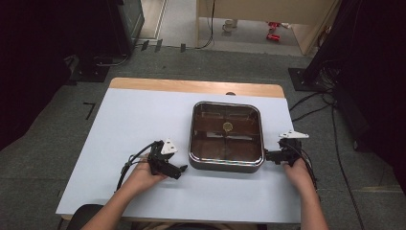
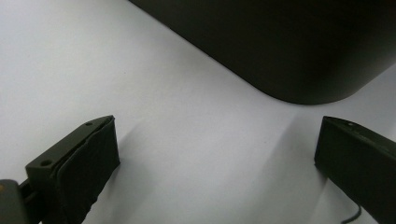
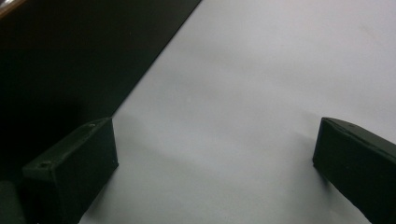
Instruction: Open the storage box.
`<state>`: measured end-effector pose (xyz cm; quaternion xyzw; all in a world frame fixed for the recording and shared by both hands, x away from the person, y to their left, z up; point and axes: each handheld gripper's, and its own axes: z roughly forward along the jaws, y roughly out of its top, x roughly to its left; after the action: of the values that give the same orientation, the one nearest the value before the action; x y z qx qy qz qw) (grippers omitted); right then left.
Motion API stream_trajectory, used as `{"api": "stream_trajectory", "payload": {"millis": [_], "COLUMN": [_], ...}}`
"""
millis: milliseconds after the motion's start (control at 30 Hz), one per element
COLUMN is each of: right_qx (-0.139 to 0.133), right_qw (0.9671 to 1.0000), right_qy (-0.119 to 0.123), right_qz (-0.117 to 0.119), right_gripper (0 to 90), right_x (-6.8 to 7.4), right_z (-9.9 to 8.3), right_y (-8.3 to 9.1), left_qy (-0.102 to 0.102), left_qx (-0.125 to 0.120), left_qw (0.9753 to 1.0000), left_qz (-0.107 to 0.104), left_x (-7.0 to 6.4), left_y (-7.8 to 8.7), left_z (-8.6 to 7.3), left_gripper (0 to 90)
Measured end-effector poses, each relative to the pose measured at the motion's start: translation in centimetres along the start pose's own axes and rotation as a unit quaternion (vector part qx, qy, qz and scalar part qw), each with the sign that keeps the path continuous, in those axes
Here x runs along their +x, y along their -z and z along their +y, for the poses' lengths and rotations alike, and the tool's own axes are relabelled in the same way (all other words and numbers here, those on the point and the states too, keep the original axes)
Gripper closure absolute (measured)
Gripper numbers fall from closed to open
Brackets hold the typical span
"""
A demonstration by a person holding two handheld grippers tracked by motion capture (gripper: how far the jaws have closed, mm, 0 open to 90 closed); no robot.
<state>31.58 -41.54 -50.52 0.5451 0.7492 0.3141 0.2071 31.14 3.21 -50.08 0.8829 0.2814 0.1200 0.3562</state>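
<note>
A square dark pot (image 1: 226, 136) with a shiny rim and a divided inside stands on the white table top (image 1: 134, 120), right of centre. My left gripper (image 1: 182, 168) rests on the table just left of the pot's near left corner, jaws wide apart and empty. In the left gripper view that rounded dark corner of the pot (image 2: 289, 51) lies ahead of my left gripper (image 2: 217, 154). My right gripper (image 1: 266, 155) sits against the pot's right side near its front corner, open and empty. The right gripper view has the pot's dark wall (image 3: 70, 60) beside the left jaw of my right gripper (image 3: 215, 154).
The white top covers a wooden table whose far edge (image 1: 191, 86) shows as a tan strip. Grey carpet surrounds it, with cables (image 1: 311, 103) on the floor at the right and dark equipment stands at both back corners. Bare white surface lies left of the pot.
</note>
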Motion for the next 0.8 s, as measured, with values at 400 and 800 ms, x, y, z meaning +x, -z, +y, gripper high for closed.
{"api": "stream_trajectory", "payload": {"millis": [400,800], "right_qx": [-0.001,0.0], "right_qw": [1.0,1.0], "right_qy": [0.001,0.001], "right_qz": [0.0,0.0], "right_gripper": [0.0,0.0], "right_x": [0.0,0.0], "right_z": [0.0,0.0], "right_y": [0.0,0.0], "left_qy": [-0.01,0.003], "left_qx": [0.025,0.041], "left_qw": [0.9996,0.9982], "left_qz": [-0.013,-0.043], "left_x": [0.5,2.4], "left_y": [0.5,1.7], "left_z": [1.0,2.2], "left_gripper": [16.5,34.6]}}
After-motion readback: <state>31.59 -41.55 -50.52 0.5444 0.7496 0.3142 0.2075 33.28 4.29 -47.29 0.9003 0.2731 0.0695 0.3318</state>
